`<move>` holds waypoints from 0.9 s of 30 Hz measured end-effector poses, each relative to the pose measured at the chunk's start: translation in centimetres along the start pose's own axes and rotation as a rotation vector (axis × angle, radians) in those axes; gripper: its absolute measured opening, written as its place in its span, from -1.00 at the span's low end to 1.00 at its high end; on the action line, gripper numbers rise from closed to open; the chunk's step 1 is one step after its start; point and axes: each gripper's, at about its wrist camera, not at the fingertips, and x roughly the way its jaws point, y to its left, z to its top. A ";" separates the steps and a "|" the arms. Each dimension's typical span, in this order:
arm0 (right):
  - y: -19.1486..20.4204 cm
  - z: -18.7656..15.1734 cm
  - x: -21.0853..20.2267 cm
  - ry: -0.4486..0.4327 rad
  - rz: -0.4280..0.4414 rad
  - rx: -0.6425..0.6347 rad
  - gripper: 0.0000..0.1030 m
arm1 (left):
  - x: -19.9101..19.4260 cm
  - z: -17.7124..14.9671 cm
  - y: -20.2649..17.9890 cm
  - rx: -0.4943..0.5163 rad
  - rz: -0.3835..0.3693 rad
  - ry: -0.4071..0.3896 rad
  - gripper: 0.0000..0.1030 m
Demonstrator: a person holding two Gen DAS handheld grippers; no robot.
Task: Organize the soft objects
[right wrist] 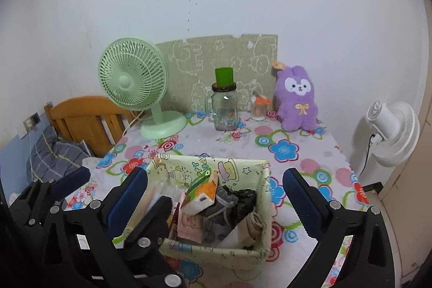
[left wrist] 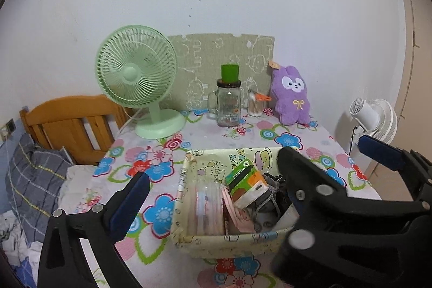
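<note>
A cream cartoon-print basket [left wrist: 229, 243] [right wrist: 216, 253] stands near the front of the flowered table. It holds an orange and green tissue pack [left wrist: 247, 184] [right wrist: 201, 193], pink folded cloth [left wrist: 208, 207], a grey cloth [right wrist: 221, 207] and something black. A purple plush bunny [left wrist: 291, 96] [right wrist: 297, 99] sits upright against the back wall. My left gripper [left wrist: 216, 190] is open in front of the basket with nothing between its pads. My right gripper [right wrist: 214, 188] is open too, straddling the basket's near side. The two grippers overlap side by side; a blue pad [left wrist: 378, 153] of the right one shows in the left wrist view.
At the back stand a green desk fan [left wrist: 135, 80], a glass jar mug [left wrist: 228, 107] with a green cup on top, and a swab holder [left wrist: 255, 105]. A white fan [right wrist: 391, 128] stands off the table's right edge. A wooden headboard [left wrist: 70, 123] and bedding lie left.
</note>
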 end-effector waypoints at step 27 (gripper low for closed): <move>-2.5 -3.2 -12.2 -0.127 -0.102 0.049 0.99 | -11.4 -3.3 2.3 -0.061 0.066 -0.143 1.00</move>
